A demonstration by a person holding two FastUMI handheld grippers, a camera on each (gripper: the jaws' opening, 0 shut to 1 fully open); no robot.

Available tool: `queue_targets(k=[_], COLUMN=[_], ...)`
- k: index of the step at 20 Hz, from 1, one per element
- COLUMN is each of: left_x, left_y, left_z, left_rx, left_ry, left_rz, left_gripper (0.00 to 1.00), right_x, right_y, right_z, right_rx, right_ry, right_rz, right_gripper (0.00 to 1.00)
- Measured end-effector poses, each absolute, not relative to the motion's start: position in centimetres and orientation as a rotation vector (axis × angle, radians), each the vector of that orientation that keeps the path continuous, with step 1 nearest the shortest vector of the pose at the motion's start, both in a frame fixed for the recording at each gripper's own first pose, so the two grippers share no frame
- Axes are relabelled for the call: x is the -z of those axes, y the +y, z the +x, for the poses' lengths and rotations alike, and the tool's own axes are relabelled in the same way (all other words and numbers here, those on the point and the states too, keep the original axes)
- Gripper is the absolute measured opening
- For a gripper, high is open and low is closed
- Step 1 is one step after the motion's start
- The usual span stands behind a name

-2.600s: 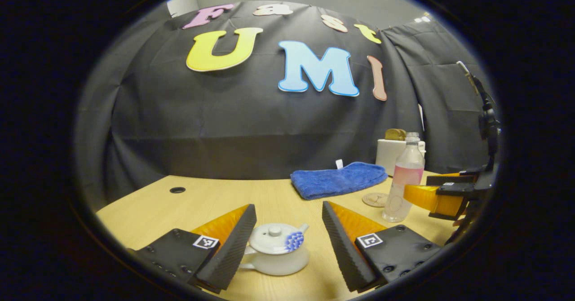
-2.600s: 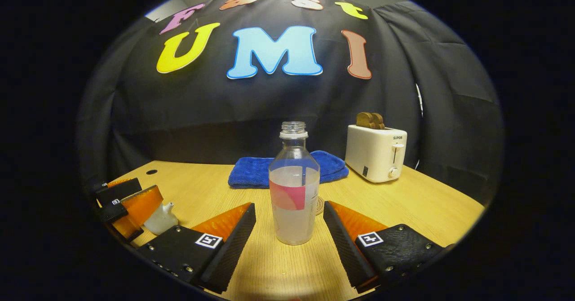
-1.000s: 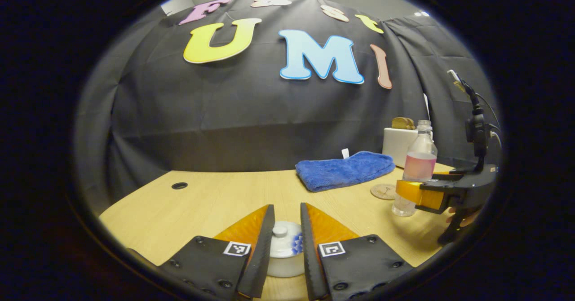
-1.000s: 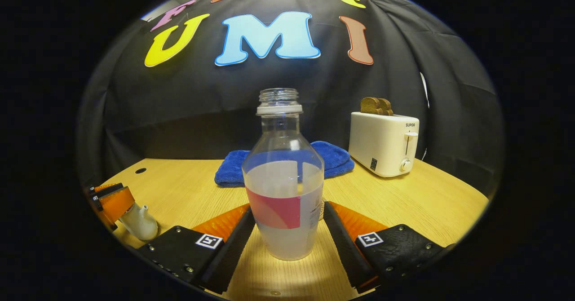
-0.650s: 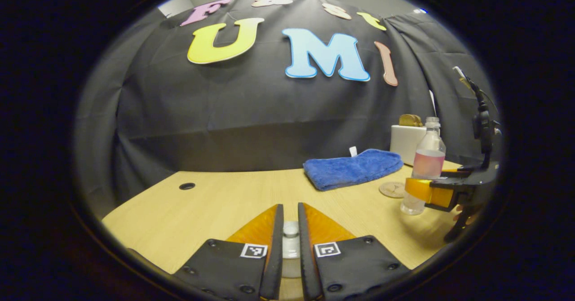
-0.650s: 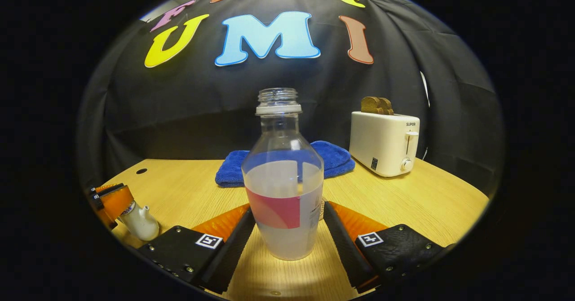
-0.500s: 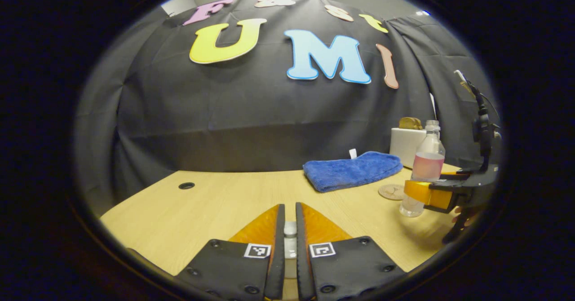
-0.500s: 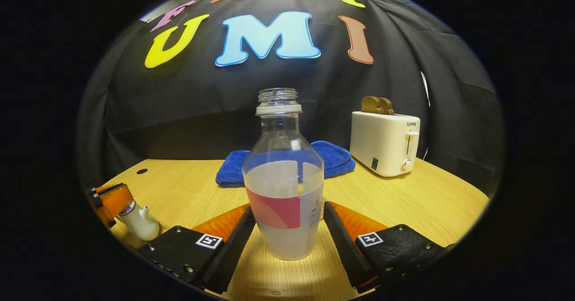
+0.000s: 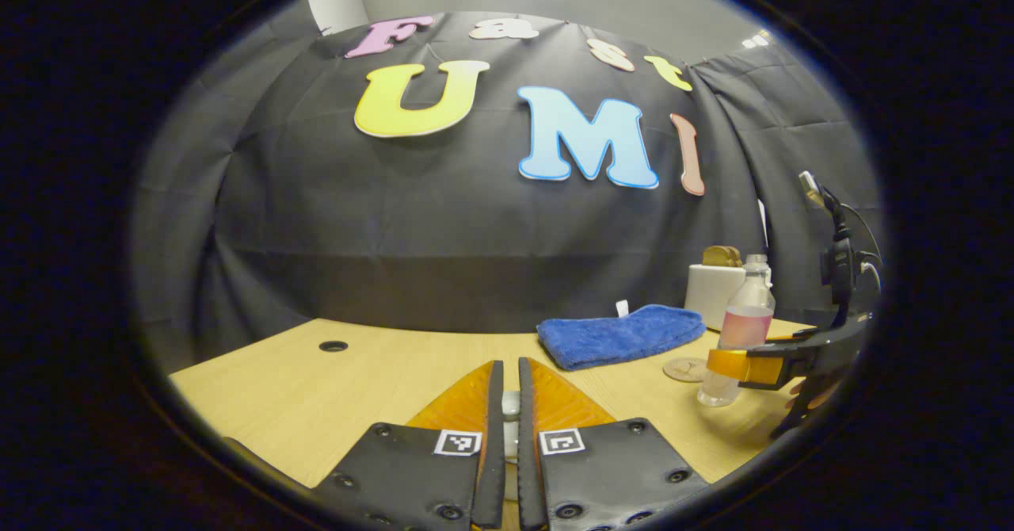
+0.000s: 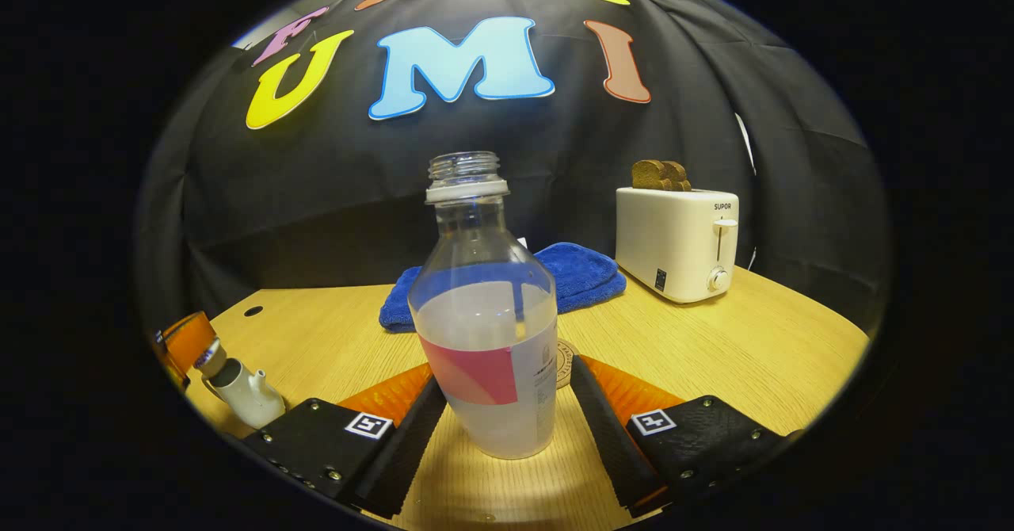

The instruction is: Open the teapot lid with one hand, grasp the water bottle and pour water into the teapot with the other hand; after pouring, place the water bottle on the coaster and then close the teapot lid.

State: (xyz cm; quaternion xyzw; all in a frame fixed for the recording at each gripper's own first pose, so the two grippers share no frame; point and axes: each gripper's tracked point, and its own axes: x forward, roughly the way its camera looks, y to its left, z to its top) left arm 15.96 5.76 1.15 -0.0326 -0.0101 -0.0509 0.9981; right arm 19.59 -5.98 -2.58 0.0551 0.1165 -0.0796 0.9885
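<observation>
My left gripper (image 9: 509, 366) is shut on the knob of the white teapot lid (image 9: 511, 406), a sliver of which shows between its fingers. In the right gripper view the left gripper (image 10: 186, 341) holds the lid (image 10: 208, 354) just above the white teapot (image 10: 242, 396), whose dark mouth is uncovered. My right gripper (image 10: 507, 376) is shut on the capless water bottle (image 10: 483, 333), half full with a pink label, leaning slightly left with its base at the table. The round coaster (image 10: 566, 363) lies just behind the bottle. The left gripper view shows the right gripper (image 9: 749, 364), the bottle (image 9: 733, 333) and the coaster (image 9: 686, 369).
A folded blue towel (image 10: 582, 277) lies at the back of the wooden table (image 10: 713, 341). A white toaster (image 10: 677, 242) with bread in it stands at the back right. A small cable hole (image 9: 333, 346) sits at the far left of the table.
The left gripper shut on the lid knob and lifted the lid off the teapot. The right gripper closed in around the bottle, which now leans a little to the left.
</observation>
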Motion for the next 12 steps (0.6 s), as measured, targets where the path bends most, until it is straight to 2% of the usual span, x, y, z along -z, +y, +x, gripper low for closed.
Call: queue_targets(k=[1,5,6,12], left_x=[-1.5,-1.7,-1.6,-0.1], left_y=[6.3,8.5,9.0,12.5], left_z=[15.8,15.7,15.6,15.9], left_rx=[0.093,0.051,0.041,-0.009], left_ry=[-0.037,-0.049,-0.042,0.005], left_rz=[-0.072,-0.069,-0.071,-0.076], left_gripper=[0.13,0.15,0.13,0.15], right_x=[2.5,2.5,2.5,2.3], right_y=[-6.0,-5.8,-5.7,-5.1], right_z=[19.6,19.6,19.5,19.6], right_rx=[0.160,0.167,0.165,0.154], right_ry=[0.232,0.226,0.223,0.207], right_rz=[0.105,0.081,0.073,0.029], right_gripper=[0.94,0.94,0.94,0.94])
